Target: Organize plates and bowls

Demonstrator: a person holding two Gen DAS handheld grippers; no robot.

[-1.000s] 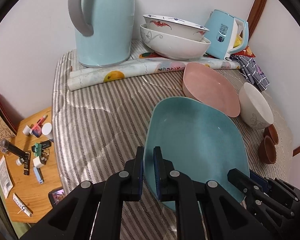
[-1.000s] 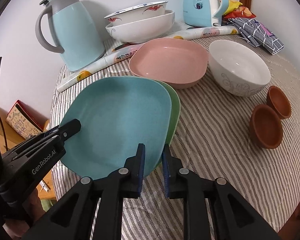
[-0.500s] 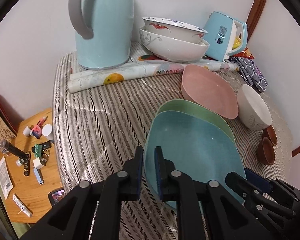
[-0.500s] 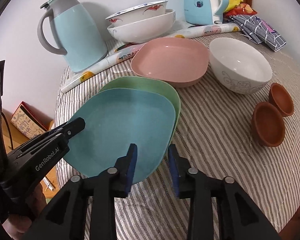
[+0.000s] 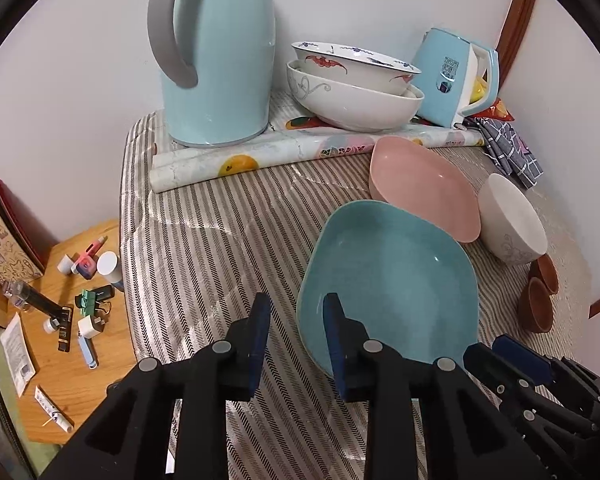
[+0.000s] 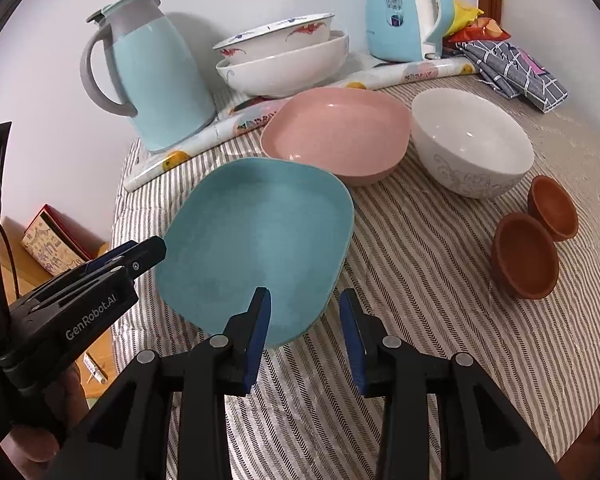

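The blue plate (image 6: 256,236) lies flat on the striped cloth (image 6: 440,320), near the table's front-left, nested on what looks like a green plate whose edge barely shows along the right rim. Just behind it sits the pink dish (image 6: 336,136), with the white bowl (image 6: 470,146) to that dish's right and two brown cups (image 6: 526,254) further right.

Both tongs are apart and hold nothing. The left gripper (image 5: 294,330) straddles the plate's near-left rim, one finger outside it and one over the basin. The right gripper (image 6: 304,320) has its left finger over the near edge and its right finger beside it, over the cloth.

These look like glazed ceramic: stiff, fairly heavy, slick under rubber pads and likely to chip if knocked. I'd say the raised rim is the only place to pinch, square and deep, since a shallow bite could slip
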